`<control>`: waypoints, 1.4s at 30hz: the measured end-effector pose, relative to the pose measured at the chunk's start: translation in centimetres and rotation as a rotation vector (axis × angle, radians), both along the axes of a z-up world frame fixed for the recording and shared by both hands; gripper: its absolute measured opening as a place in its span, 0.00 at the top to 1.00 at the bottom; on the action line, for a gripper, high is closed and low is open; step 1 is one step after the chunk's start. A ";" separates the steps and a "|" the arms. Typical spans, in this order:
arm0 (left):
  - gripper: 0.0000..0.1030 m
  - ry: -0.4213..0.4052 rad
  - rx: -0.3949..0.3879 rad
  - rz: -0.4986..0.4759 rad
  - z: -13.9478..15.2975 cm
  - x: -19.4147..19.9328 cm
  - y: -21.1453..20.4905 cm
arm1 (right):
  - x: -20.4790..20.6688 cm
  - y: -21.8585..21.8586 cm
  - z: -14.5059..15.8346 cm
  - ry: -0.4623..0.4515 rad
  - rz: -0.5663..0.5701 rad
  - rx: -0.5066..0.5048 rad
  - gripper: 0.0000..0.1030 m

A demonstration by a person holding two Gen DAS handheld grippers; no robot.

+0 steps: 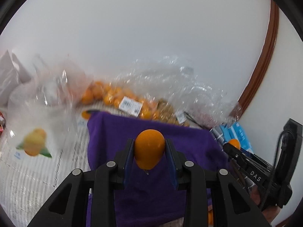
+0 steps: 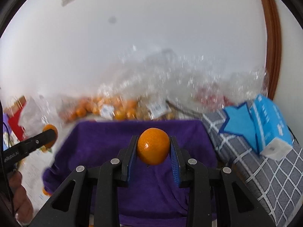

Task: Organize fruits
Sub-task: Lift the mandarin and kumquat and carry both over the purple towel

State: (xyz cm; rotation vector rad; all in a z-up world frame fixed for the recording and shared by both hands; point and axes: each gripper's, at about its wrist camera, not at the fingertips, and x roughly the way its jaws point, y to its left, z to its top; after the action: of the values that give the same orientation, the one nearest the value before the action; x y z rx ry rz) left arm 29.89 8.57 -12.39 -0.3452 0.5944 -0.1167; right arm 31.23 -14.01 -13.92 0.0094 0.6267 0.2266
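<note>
My left gripper (image 1: 149,147) is shut on an oval orange fruit (image 1: 149,149) and holds it above a purple cloth (image 1: 117,138). My right gripper (image 2: 153,147) is shut on a round orange fruit (image 2: 153,146) above the same purple cloth (image 2: 106,141). The right gripper also shows at the right of the left wrist view (image 1: 230,147), with its fruit (image 1: 234,143). The left gripper shows at the left of the right wrist view (image 2: 51,135), with its fruit (image 2: 50,128). A clear plastic bag of several orange fruits (image 1: 113,96) lies behind the cloth, blurred in the right wrist view (image 2: 117,109).
Crinkled clear plastic (image 1: 180,87) rises behind the cloth. A printed white bag with a fruit picture (image 1: 34,141) lies left. A blue tissue pack (image 2: 269,124) rests on a grey checked cloth (image 2: 265,174) at right. A white wall and brown door frame (image 1: 265,56) stand behind.
</note>
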 end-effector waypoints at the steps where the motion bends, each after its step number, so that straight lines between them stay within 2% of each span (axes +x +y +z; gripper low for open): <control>1: 0.70 0.004 0.000 0.001 -0.6 0.2 0.0 | 0.2 -0.2 -0.4 0.005 -0.005 -0.009 0.69; 5: 0.70 0.023 0.039 -0.006 -2.2 0.7 -0.1 | 1.0 -0.9 -2.0 0.031 -0.031 -0.039 0.69; 8: 0.70 0.045 0.018 -0.026 -2.9 1.3 0.0 | 1.5 -1.3 -3.1 0.058 -0.041 -0.051 0.69; 12: 0.70 0.053 0.046 -0.026 -3.3 1.3 0.0 | 2.0 -1.3 -4.4 0.089 -0.047 -0.072 0.69; 15: 0.70 0.078 0.018 -0.031 -3.8 1.5 0.3 | 2.4 -1.0 -5.1 0.116 -0.038 -0.078 0.69; 25: 0.70 0.140 0.022 -0.050 -4.9 2.1 0.0 | 2.4 -0.7 -5.7 0.145 -0.037 -0.111 0.69; 34: 0.70 0.156 0.067 -0.060 -5.1 2.3 -0.8 | 2.9 -1.6 -6.1 0.189 -0.056 -0.076 0.69; 42: 0.70 0.156 0.071 -0.062 -5.1 2.3 -0.8 | 3.0 -1.3 -6.6 0.212 -0.050 -0.097 0.69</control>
State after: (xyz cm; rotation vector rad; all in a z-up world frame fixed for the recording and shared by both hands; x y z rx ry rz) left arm 32.15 7.74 -17.46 -0.2685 0.7626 -0.1291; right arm 34.27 -15.35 -20.51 -0.0449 0.8470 0.1475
